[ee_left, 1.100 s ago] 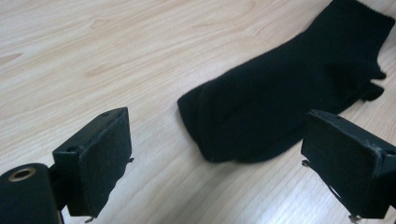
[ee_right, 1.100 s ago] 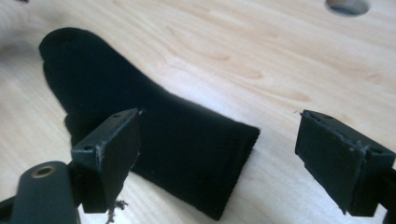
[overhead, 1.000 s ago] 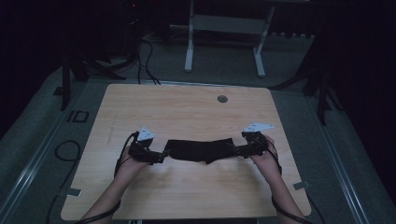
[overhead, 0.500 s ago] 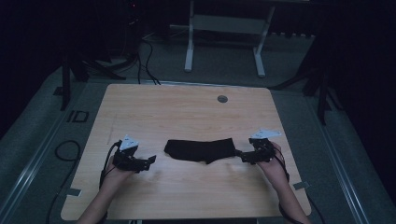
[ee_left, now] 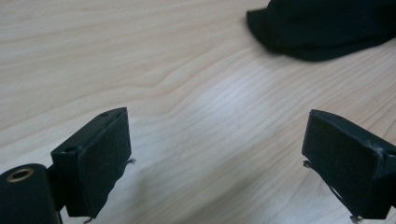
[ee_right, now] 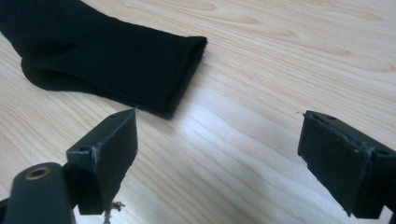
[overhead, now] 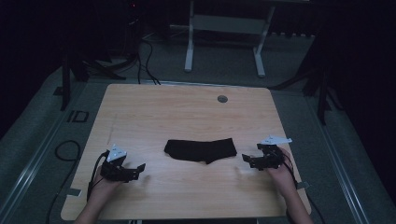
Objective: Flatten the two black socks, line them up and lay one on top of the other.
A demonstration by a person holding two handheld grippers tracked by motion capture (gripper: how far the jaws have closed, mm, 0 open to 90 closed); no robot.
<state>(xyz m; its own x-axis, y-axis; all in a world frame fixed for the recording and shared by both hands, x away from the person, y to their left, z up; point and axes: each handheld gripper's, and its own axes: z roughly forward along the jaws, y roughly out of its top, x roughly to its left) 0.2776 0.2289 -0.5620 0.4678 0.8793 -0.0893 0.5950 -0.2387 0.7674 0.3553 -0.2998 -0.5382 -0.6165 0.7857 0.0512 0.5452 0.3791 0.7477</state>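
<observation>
Both hand-held grippers had let go and drawn back, left (overhead: pixel 136 169) and right (overhead: pixel 247 159), jaws wide and empty. Sock (overhead: pixel 201 150) lay flat mid-desk (overhead: pixel 187 112) between them (apparently spread out for smoothing).

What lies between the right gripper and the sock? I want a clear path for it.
Nothing: bare wooden table separates the right gripper from the black sock, as the right gripper view shows.
</observation>
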